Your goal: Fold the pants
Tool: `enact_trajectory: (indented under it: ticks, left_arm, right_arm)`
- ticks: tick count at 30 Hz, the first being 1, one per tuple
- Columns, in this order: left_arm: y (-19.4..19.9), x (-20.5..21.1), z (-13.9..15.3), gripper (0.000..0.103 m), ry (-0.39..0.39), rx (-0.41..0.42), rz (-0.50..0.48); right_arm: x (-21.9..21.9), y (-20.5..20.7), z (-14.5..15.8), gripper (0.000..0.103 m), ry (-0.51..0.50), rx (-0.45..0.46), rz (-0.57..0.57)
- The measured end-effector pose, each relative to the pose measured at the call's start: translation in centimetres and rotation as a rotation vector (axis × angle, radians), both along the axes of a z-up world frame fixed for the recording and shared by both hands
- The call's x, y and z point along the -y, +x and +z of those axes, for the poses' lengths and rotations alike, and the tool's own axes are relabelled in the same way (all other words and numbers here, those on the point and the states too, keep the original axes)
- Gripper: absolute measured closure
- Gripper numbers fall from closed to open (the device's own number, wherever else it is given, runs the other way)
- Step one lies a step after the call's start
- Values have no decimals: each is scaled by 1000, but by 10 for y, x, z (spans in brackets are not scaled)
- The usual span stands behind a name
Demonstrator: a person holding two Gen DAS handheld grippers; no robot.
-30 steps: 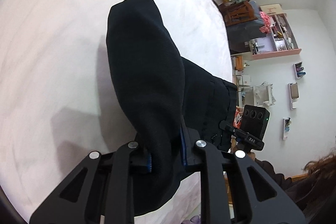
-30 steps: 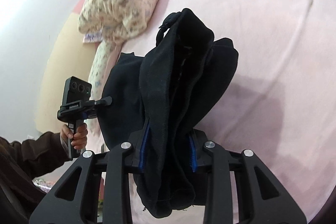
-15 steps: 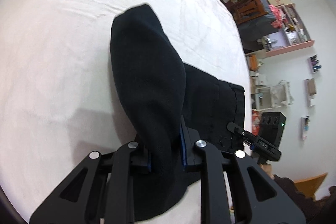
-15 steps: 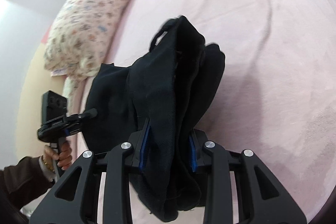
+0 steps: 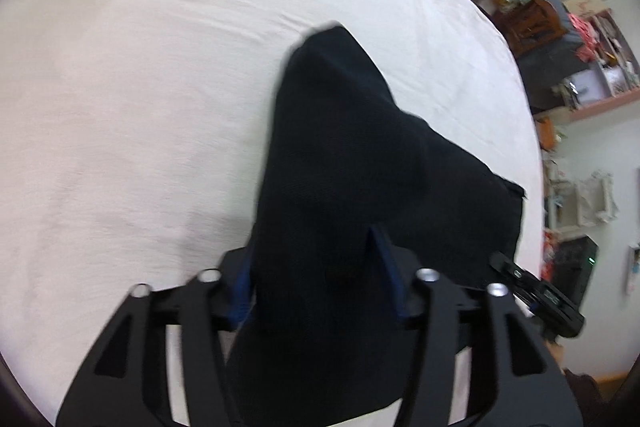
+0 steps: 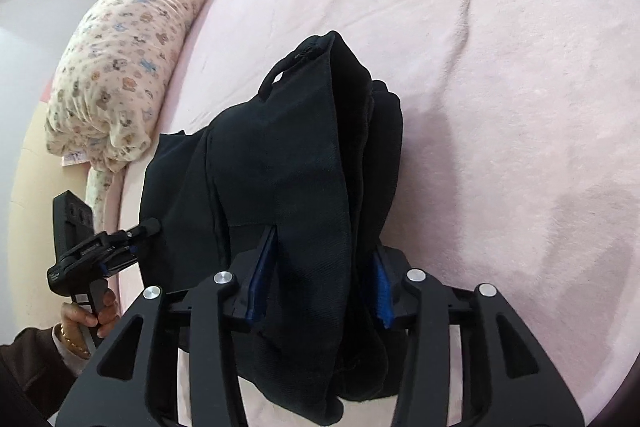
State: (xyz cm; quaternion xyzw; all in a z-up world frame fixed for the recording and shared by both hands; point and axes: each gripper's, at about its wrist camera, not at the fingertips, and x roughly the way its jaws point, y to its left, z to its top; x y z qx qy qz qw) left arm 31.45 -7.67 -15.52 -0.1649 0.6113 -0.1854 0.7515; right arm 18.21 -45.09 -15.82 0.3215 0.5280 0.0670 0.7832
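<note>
Black pants [image 5: 344, 163] lie bunched on a pale pink bed [image 5: 120, 131]. My left gripper [image 5: 316, 279] has its jaws spread wider than before, with the cloth draped loosely between the blue pads. My right gripper [image 6: 320, 275] also has its jaws apart, with thick folds of the pants [image 6: 304, 155] and a belt loop hanging between them. Each gripper shows in the other's view, the left gripper [image 6: 96, 255] at the pants' left edge and the right gripper [image 5: 540, 299] at their right edge.
A floral pillow [image 6: 120, 67] lies at the bed's head, left of the pants. The bed's edge [image 5: 520, 99] runs along the right of the left wrist view. Shelves and cluttered furniture [image 5: 580, 67] stand beyond it. The person's hand [image 6: 84, 323] holds the left gripper.
Both grippers' jaws have widened from a tight pinch on the cloth to a loose spread. The pants have sunk lower onto the bed. Both grippers have tilted further over the bed.
</note>
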Motion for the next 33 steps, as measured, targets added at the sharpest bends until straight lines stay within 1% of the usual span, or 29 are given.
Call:
enact_trajectory:
  ticks: [1,2,3,4,6,8,10,12,13,15,17,19,21,23,27,29,31,32,33]
  left_arm:
    - [0,-5,4,26,32,18,20]
    - [0,-14,9,20,82,38,49]
    - [1,-22,13,15,117,54,73]
    - [0,-30,19,15,143,79,95]
    - [0,-39,39,15,226,154,125]
    - [-5,-41,58,14,275,232,135]
    - [-17,-32,83,4,304,345,121]
    - [-30,-15,97,2,308,422,84]
    - [-36,-1,99,2,317,439,49]
    - [-44,29,94,2,360,420,-8]
    - [-52,50,86,2,377,408,-57]
    - [-63,70,80,2,390,410,-89]
    - [-67,84,75,2,383,394,-109]
    - [-72,92,66,2,374,380,-116]
    - [-79,94,50,2,356,343,-117]
    - [-79,95,44,2,371,325,-121]
    - [-74,94,31,2,388,266,-135]
    - [-71,93,21,2,395,224,-141]
    - [-70,93,16,2,400,204,-146]
  right_arm:
    - [-1,-1,3,56,-13,-2,0]
    - [-1,-2,5,56,-25,-2,0]
    - [-1,-4,8,56,-38,-1,-2]
    - [0,-8,11,56,-51,4,-8]
    - [0,-12,20,56,-96,22,-20]
    - [-3,-18,37,56,-168,85,-38]
    - [-8,-21,53,56,-231,144,-65]
    - [-23,-23,71,56,-319,234,-66]
    - [-37,-22,77,56,-389,260,-39]
    - [-61,-17,76,56,-466,264,31]
    - [-83,-15,71,56,-505,255,88]
    - [-96,-15,68,56,-521,250,98]
    - [-103,-17,65,56,-519,239,88]
    - [-106,-18,61,56,-526,226,75]
    - [-106,-17,52,56,-515,193,57]
    - [-105,-15,46,56,-519,167,54]
    - [-104,-11,37,56,-516,128,56]
    - [-104,-10,33,56,-518,110,57]
    - [-104,-8,30,56,-521,100,63]
